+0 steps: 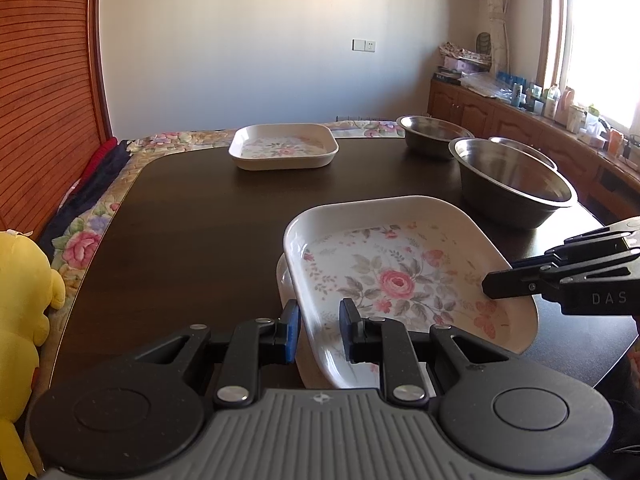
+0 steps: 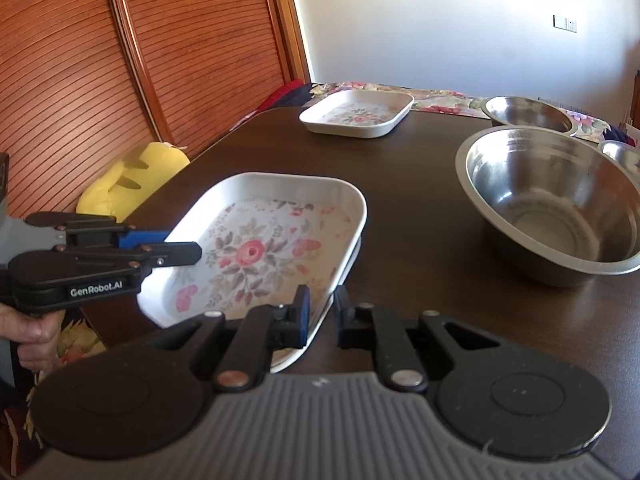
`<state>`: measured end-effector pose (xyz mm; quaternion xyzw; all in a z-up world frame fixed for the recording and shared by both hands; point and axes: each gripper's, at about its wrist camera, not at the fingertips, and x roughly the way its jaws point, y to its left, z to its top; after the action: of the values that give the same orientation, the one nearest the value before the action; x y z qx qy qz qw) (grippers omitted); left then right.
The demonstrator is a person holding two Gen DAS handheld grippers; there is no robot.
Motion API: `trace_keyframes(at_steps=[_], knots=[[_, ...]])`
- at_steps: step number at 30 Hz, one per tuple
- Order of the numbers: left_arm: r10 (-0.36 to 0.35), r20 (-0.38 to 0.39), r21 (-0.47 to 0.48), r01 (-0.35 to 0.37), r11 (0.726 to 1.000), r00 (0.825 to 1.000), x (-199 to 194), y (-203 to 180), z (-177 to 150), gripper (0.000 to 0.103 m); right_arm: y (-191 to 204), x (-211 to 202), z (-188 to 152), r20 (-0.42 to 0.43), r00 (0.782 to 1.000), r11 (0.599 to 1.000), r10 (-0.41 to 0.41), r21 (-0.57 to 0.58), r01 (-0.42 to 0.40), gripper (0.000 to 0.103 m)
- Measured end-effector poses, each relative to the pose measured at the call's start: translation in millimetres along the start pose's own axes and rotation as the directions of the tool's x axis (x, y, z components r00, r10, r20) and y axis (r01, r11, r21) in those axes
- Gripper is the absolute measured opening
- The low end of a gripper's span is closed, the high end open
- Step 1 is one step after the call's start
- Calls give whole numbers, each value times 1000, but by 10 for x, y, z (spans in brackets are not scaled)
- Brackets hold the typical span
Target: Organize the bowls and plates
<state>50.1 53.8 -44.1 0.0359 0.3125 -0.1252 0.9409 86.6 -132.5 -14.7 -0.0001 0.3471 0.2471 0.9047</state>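
Note:
A square white plate with a rose pattern (image 1: 400, 276) (image 2: 256, 248) is held tilted just above the dark table, near its front edge. My left gripper (image 1: 320, 320) (image 2: 188, 250) is shut on the plate's left rim. On the opposite rim, my right gripper (image 2: 322, 304) (image 1: 496, 284) is shut as well. The edge of a second white plate (image 1: 283, 280) shows underneath the held one. A matching floral plate (image 1: 284, 148) (image 2: 358, 114) rests at the far side of the table. Three steel bowls stand to the right, the large one (image 1: 512, 184) (image 2: 552, 200) nearest.
Two smaller steel bowls (image 1: 432, 136) (image 1: 524, 148) sit behind the large one. A yellow plush toy (image 1: 24, 300) (image 2: 132, 184) leans at the table's left edge, beside a slatted wooden door (image 2: 80, 80). A flowered cloth (image 1: 80, 248) covers the bed around the table (image 1: 192, 232).

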Motion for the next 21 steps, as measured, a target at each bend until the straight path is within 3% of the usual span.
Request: trace_keyframes(at_steps=[21], knots=[[46, 12, 8, -46, 999, 999, 2, 47, 18, 23, -8, -53, 15, 30, 1000, 1000, -4, 0, 4, 15]])
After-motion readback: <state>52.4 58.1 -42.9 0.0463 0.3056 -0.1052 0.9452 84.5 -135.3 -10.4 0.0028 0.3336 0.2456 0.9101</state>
